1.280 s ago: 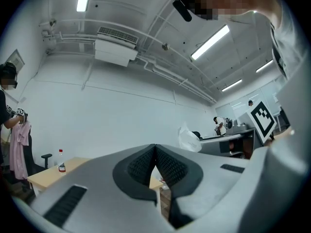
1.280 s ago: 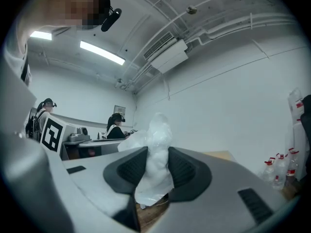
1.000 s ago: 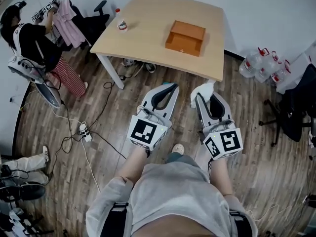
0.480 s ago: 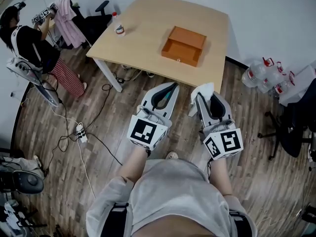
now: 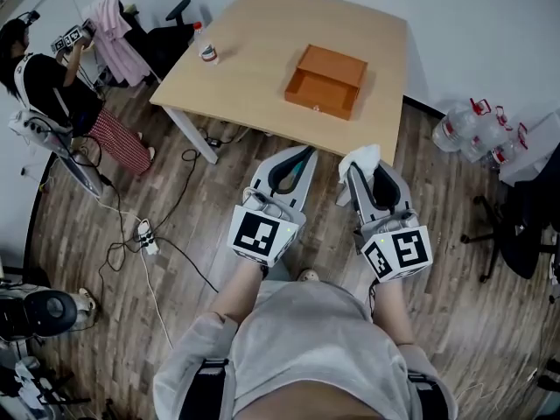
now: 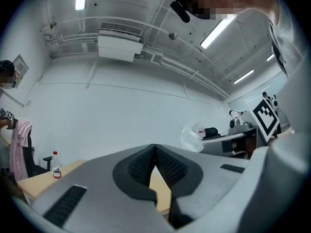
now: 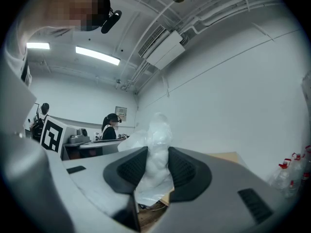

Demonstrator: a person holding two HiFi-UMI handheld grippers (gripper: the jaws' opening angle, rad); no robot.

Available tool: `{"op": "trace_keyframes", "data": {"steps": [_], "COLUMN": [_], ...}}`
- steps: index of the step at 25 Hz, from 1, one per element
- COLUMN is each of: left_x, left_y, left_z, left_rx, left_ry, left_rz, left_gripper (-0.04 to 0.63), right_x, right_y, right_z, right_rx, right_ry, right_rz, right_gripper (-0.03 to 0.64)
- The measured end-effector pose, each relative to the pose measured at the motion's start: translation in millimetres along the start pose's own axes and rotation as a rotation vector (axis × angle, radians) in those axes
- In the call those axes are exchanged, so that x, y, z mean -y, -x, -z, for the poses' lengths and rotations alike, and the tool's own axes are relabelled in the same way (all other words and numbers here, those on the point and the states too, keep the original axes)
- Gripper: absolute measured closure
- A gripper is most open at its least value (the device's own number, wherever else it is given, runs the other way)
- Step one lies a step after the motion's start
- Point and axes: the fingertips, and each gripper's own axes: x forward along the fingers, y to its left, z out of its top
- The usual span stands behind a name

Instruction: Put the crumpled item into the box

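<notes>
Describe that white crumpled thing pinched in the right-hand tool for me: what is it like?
The crumpled item is white, thin and slightly see-through, like scrunched plastic film. It stands upright between the pads of the right gripper, shut on its middle; wrinkled ends stick out above and below. Nothing else touches it. It hangs in the air just short of the table, not yet at the orange box.
</notes>
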Motion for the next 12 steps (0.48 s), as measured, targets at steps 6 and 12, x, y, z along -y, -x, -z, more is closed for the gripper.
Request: {"op": "trace_keyframes", "data": {"steps": [6,12], "left_x": [-26.1,-61.1], "left_y": [-17.5,-39.0], "left_z": [2.7,10.4], "left_rx": [0.02,-0.007], "left_ry": [0.003,0.016], "left_rz": [0.051,0.12], "left_gripper": [0.581,0.581], "right_x": [7.3,15.5], "right_y": [-28.5,-66.0], "right_z": [2.8,4.5], "right_rx": [0.007,0.014], "right_ry": [-0.01,-0.027], "right_rz": [0.052,0.13], "right_gripper": [0.492,0.492]}}
